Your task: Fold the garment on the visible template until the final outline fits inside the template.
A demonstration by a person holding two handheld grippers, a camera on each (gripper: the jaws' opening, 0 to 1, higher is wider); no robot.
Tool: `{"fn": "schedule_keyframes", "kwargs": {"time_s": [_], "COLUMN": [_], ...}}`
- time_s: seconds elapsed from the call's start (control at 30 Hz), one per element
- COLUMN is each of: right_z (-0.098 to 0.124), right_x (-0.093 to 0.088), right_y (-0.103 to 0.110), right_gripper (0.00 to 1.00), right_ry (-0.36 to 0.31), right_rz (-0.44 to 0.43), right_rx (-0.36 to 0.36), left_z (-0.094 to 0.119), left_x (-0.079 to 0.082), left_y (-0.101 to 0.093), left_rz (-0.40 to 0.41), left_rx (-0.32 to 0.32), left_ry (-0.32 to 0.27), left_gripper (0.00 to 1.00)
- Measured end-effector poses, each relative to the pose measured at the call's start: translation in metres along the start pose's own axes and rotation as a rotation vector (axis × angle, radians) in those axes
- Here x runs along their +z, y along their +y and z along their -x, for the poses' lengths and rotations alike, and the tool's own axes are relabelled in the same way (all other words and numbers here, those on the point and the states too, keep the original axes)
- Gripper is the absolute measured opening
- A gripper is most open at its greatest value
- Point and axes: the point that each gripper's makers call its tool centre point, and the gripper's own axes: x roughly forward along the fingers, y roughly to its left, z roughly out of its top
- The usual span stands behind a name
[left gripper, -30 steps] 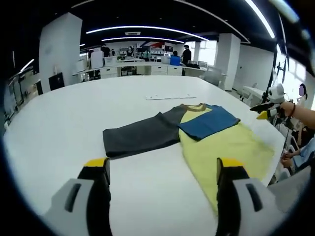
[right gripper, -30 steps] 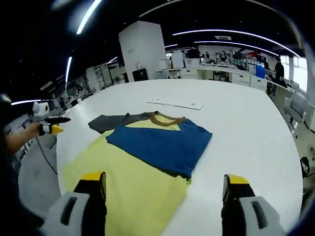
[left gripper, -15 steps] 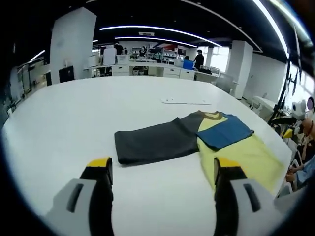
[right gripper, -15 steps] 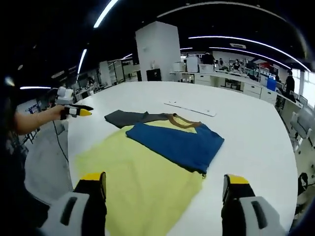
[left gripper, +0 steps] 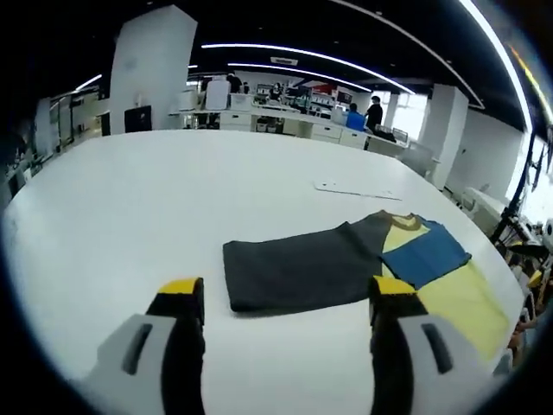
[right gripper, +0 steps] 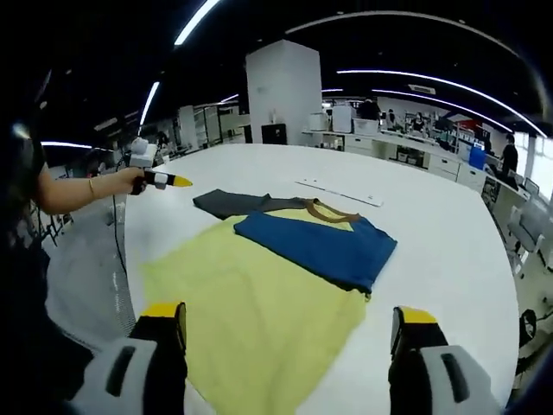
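1. A short-sleeved garment with a yellow body, one dark grey sleeve and one blue sleeve (right gripper: 259,294) lies flat on the large white round tabletop (left gripper: 173,199).
2. In the left gripper view, the garment (left gripper: 346,268) sits between 12 and 3 o'clock of the frame centre, its grey sleeve stretched out toward 9 o'clock and its yellow body running off toward 4 o'clock.
3. In the right gripper view, the blue sleeve (right gripper: 320,246) is folded across the yellow body, just below the brown neckband (right gripper: 333,212).
4. The left hand-held gripper (left gripper: 281,298) has its yellow-tipped jaws spread wide, holding nothing, above the tabletop near the grey sleeve's end.
5. The right hand-held gripper (right gripper: 289,324) is likewise spread wide and holds nothing, over the yellow hem.
6. The left hand-held gripper also shows at 10 o'clock in the right gripper view (right gripper: 160,179), carried in a person's hand (right gripper: 130,180).
7. A thin white strip (right gripper: 339,192) lies on the tabletop beyond the neckband, apart from the garment.
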Motion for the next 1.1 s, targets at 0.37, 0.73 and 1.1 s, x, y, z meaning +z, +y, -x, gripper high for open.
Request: {"fn": "schedule_keyframes", "kwargs": {"time_s": [0.37, 0.73, 1.1], "right_z": [0.007, 0.012, 0.016], "right_x": [0.001, -0.005, -0.008], "right_y": [-0.007, -0.014, -0.018], "right_gripper": [1.0, 1.0, 0.99], "right_ry": [-0.021, -0.012, -0.011], "right_rz": [-0.009, -0.032, -0.044], "right_rx": [-0.035, -0.077, -0.105], "left_z": [-0.039, -0.059, -0.054], "left_x": [-0.011, -0.025, -0.041], "left_y": [0.034, 0.042, 0.041], "left_rz": [0.0, 0.013, -0.024], "left_rx": [0.069, 0.079, 0.123], "left_ry": [0.022, 0.059, 0.095], "left_gripper": [0.64, 0.47, 0.24]}}
